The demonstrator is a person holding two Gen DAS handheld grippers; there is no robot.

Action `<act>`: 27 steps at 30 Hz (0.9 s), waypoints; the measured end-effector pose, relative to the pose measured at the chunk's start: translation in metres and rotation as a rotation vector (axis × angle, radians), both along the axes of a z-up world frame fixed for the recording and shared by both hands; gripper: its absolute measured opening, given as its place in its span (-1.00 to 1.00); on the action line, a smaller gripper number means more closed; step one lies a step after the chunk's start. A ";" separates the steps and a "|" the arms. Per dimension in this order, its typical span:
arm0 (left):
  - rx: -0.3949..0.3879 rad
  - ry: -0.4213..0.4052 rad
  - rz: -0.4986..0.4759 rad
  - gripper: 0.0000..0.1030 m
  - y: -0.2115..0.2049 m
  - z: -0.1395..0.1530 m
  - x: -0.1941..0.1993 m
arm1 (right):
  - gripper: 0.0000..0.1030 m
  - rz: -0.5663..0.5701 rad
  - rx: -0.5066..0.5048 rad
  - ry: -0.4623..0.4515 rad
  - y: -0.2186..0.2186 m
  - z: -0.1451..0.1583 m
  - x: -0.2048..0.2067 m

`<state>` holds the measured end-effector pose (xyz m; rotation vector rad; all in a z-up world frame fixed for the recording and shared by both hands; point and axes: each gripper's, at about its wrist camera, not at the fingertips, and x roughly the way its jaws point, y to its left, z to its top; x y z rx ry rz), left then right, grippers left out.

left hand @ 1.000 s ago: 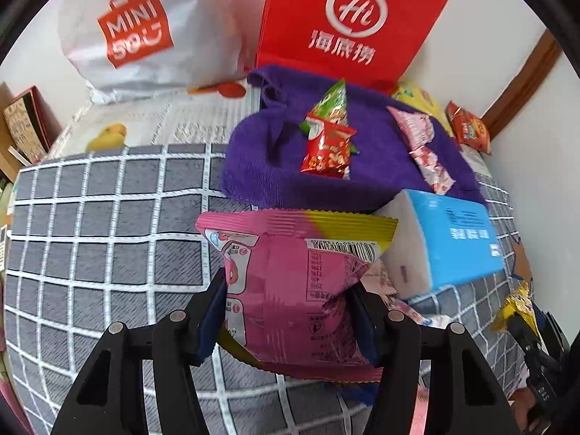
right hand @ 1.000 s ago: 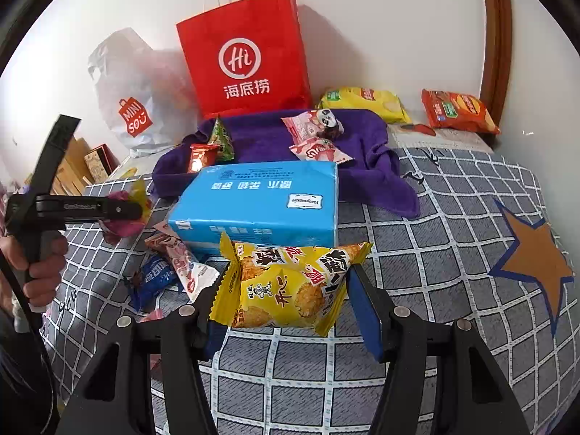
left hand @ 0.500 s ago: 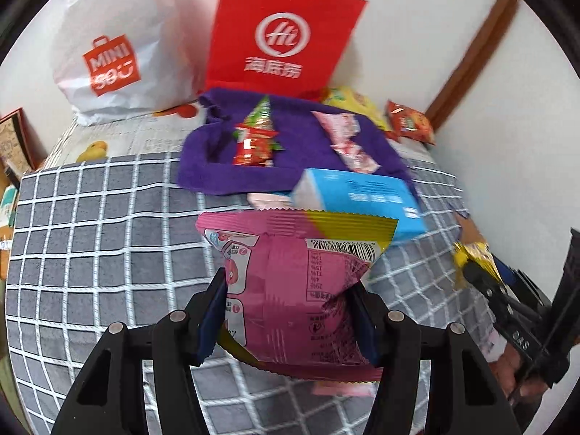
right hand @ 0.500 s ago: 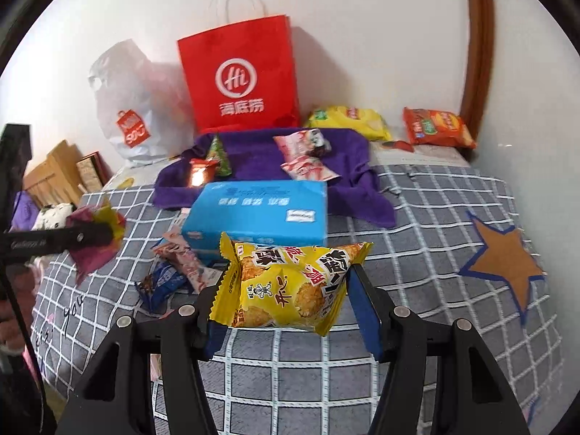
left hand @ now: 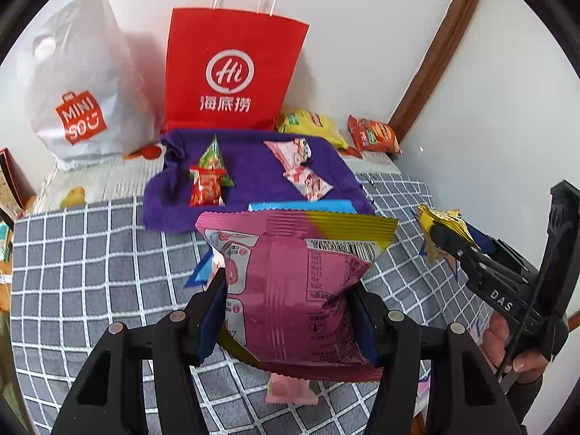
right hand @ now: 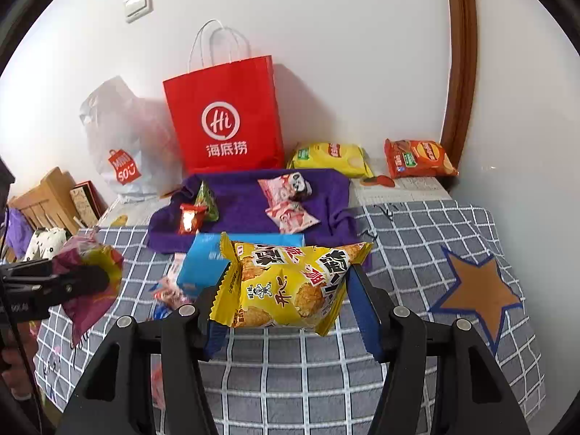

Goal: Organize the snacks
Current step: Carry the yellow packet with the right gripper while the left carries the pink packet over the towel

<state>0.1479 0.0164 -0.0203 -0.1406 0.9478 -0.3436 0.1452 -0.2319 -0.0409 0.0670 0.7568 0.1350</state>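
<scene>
Both hands loaded: left gripper (left hand: 290,308) clamped on the pink snack pack (left hand: 301,290), pads pressing its two sides, pack crumpled btwn them; right gripper (right hand: 290,308) clamped likewise on the yellow cracker pack (right hand: 290,282). Both packs hang in the air above the checked bedspread (right hand: 417,239), on the near side of the purple towel (left hand: 253,170), w/ the blue tissue pack (right hand: 206,264) lying btwn them and the towel. Landmark = towel: on it sit a red/green pair of snacks (left hand: 208,177) toward its left part and two pink-white packs (left hand: 301,170) toward its right; red paper bag (left hand: 228,69) stands just behind it, white plastic bag (left hand: 79,83) behind-left, yellow chip bag (right hand: 330,156) and orange chip bag (right hand: 417,159) behind-right by the wall. Risks, as I judge: packs are puffy, slick film, gripped at the sides only, so a quick swing or tilt could let one slide out, or a harder squeeze could burst the seal. Two grippers are near each other, so if both head for the same spot they could knock. Coming in low over the tissue pack could snag it or shove the sorted piles. Room: towel middle, btwn the two piles, is bare. The bedspread right of the towel, near the star patch (right hand: 478,290), is bare too. Wall and wood trim close off the far-right side; loose wrappers lie near-left of the tissue pack.
</scene>
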 end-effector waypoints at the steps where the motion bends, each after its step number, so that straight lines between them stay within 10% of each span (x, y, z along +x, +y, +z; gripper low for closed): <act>1: 0.002 -0.007 -0.001 0.14 -0.001 0.003 0.003 | 0.15 -0.001 -0.002 -0.004 0.000 0.003 0.005; 27: 0.023 -0.054 0.086 0.14 0.021 0.023 0.125 | 0.15 0.086 0.000 -0.025 0.028 0.018 0.133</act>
